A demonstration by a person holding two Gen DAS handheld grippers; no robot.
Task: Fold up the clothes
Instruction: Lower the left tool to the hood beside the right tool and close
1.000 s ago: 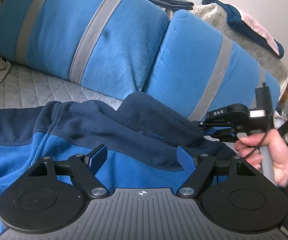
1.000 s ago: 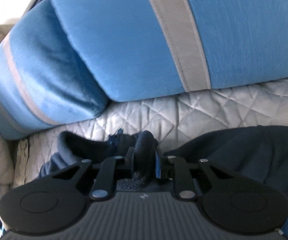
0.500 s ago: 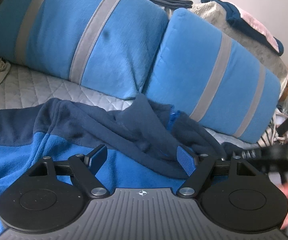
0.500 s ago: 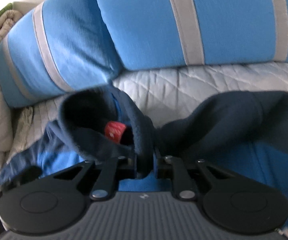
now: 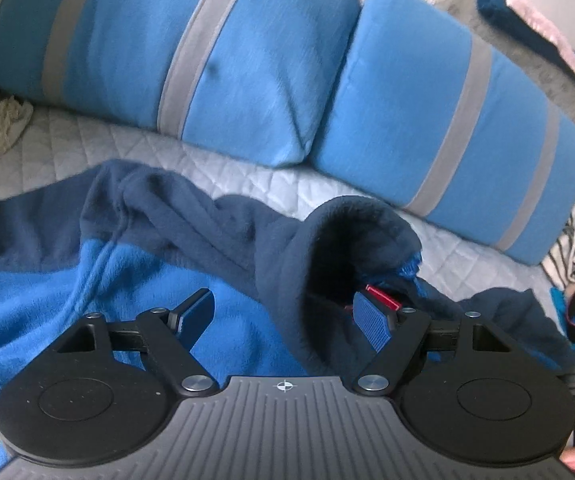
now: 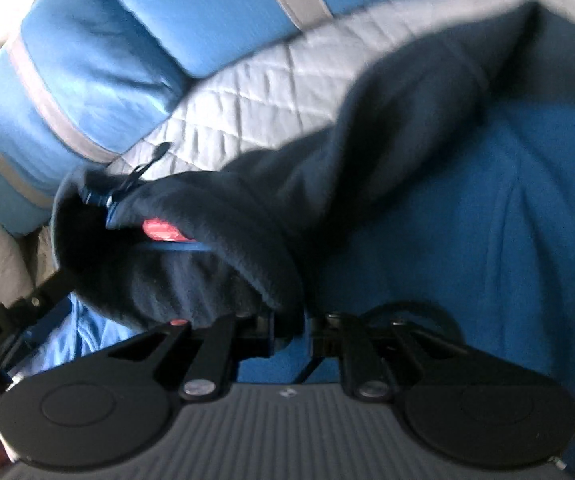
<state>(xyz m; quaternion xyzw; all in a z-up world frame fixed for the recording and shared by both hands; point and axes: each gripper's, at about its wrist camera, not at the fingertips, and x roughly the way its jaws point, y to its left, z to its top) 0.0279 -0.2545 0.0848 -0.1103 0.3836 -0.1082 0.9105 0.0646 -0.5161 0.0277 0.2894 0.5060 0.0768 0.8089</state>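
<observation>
Right tool [image 6: 289, 330] is pinched onto a thick fold of the fleece jacket's [image 5: 135, 288] dark collar [image 6: 223, 240], lifting it so the neck gapes and a red tag [image 6: 163, 230] shows inside. Left tool [image 5: 283, 316] hangs just over the jacket with its jaws wide and nothing between them. Most of the jacket, bright blue with navy shoulders, lies spread and rumpled on the quilted bed cover [image 5: 87, 140], in front of two blue striped cushions [image 5: 247, 60]. It looks soft, thick and light: it should drape and sag rather than hold a crease, and bunch where squeezed. I would take it at seams, such as the collar edge or a shoulder, where the cloth is doubled and less likely to slip.
</observation>
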